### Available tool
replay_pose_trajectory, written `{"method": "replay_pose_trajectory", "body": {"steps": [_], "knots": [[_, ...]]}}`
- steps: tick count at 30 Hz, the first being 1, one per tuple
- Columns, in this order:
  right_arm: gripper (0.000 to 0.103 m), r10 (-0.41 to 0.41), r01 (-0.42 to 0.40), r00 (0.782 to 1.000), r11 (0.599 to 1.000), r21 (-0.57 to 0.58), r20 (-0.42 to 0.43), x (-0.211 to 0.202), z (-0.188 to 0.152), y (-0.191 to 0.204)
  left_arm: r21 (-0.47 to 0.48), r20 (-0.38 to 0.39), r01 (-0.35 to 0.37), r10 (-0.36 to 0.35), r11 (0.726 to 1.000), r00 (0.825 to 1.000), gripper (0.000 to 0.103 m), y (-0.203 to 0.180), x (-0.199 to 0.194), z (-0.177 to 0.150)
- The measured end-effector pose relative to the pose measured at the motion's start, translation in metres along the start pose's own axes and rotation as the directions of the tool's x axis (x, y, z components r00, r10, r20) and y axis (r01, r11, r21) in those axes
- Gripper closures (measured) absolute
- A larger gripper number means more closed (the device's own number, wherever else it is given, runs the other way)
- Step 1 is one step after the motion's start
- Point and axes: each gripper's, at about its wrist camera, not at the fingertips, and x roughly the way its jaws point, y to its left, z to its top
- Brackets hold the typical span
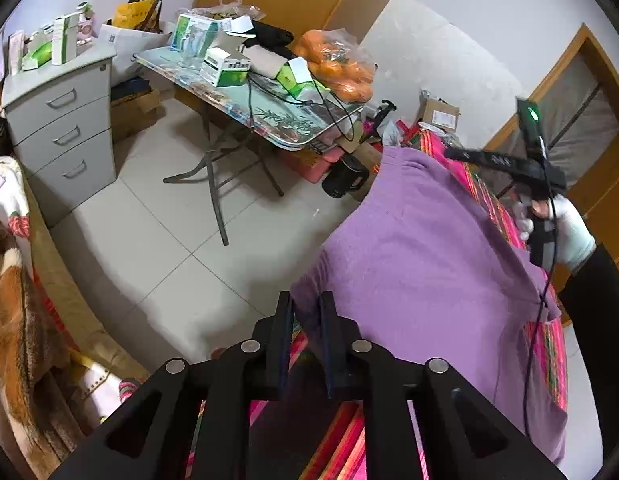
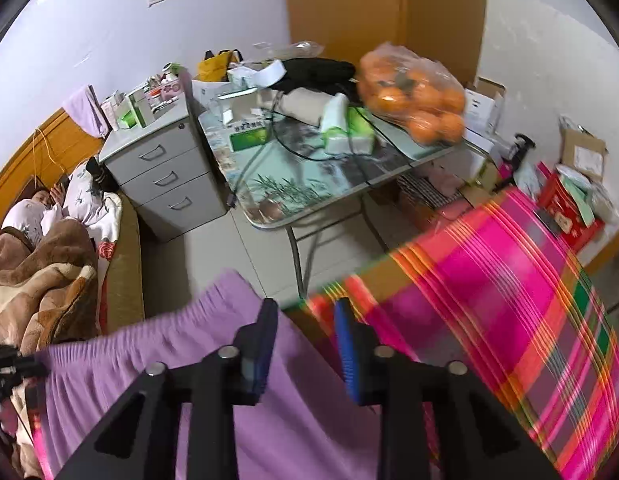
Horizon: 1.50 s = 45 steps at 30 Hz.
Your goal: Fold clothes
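While the left gripper (image 1: 305,320) pinches the purple garment (image 1: 421,264) at six o'clock to anchor its hem, the right gripper (image 2: 305,344) hovers open (nothing between its fingers) over the striped bedcover (image 2: 509,280).

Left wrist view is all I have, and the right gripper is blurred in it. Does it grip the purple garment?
Observer: No. In the right wrist view the right gripper stands open; the purple garment lies beneath it, with nothing pinched.
Operator: Does my left gripper hold the hem itself?
Observer: Yes. The ribbed hem runs straight to the left gripper at that picture's left edge.
Operator: I see only a blanket on the bed. Is anything else there?
Observer: A person lies there under the brown blanket.
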Motion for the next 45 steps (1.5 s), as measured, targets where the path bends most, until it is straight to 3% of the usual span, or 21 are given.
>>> {"method": "replay_pose_trajectory", "body": {"steps": [4,8,9,12,15,18,20,22,25,30,35,39,41,45], "knots": [[0.071,0.020,-0.019,0.999,1.000,0.023,-0.046,0.003,-0.021,-0.012,-0.030,0.019,-0.042,0.042,0.999,0.999,0.090,0.010,-0.012,-0.004],[0.071,0.043,-0.043,0.995,0.999,0.010,-0.085,0.012,-0.031,-0.009,-0.021,0.062,-0.008,0.009,1.000,0.998,0.090,0.000,-0.027,-0.002],[0.073,0.049,-0.048,0.995,0.999,0.012,-0.086,0.012,-0.030,-0.008,-0.001,0.064,0.013,-0.013,1.000,0.998,0.090,-0.008,-0.028,-0.002],[0.099,0.067,-0.065,0.994,0.998,0.020,-0.088,0.012,-0.028,-0.006,0.054,0.041,0.061,-0.063,0.997,0.997,0.090,-0.032,-0.020,-0.004],[0.096,0.075,-0.075,0.995,0.997,0.010,-0.065,0.005,-0.025,-0.004,0.086,0.015,0.077,-0.078,0.993,0.997,0.090,-0.046,-0.009,-0.007],[0.073,0.108,-0.108,0.992,0.994,0.007,-0.062,0.005,-0.024,-0.003,0.087,-0.003,0.082,-0.082,0.993,0.997,0.090,-0.048,-0.001,-0.009],[0.072,0.087,-0.090,0.991,0.995,-0.029,-0.101,0.014,-0.026,0.001,0.085,-0.011,0.079,-0.078,0.993,0.997,0.090,-0.048,0.002,-0.010],[0.098,0.054,-0.057,0.994,0.998,-0.036,-0.093,0.017,-0.026,-0.001,0.082,-0.017,0.075,-0.074,0.994,0.997,0.090,-0.048,0.004,-0.012],[0.099,0.047,-0.047,0.998,0.999,0.022,-0.042,0.014,-0.020,-0.014,0.086,-0.019,0.061,-0.060,0.994,0.998,0.090,-0.047,0.007,-0.014],[0.096,-0.055,0.058,0.998,0.994,0.089,-0.034,0.026,-0.011,-0.027,0.113,-0.008,0.037,-0.036,0.993,0.999,0.090,-0.046,0.013,-0.018],[0.091,-0.058,0.059,0.998,0.993,0.099,-0.014,0.019,-0.010,-0.028,0.103,0.000,0.032,-0.032,0.994,0.999,0.090,-0.043,0.011,-0.016],[0.073,-0.024,0.027,0.999,0.994,0.102,-0.034,0.015,-0.014,-0.031,0.063,0.033,0.007,-0.010,0.998,0.999,0.090,-0.033,0.004,-0.013],[0.073,-0.020,0.024,0.999,0.995,0.101,-0.041,0.017,-0.018,-0.032,0.027,0.050,-0.005,0.004,1.000,0.999,0.089,-0.025,0.000,-0.009],[0.074,-0.020,0.025,0.998,0.995,0.097,-0.052,0.021,-0.025,-0.034,-0.028,0.052,-0.046,0.048,0.999,0.998,0.076,-0.013,0.001,-0.003]]}}
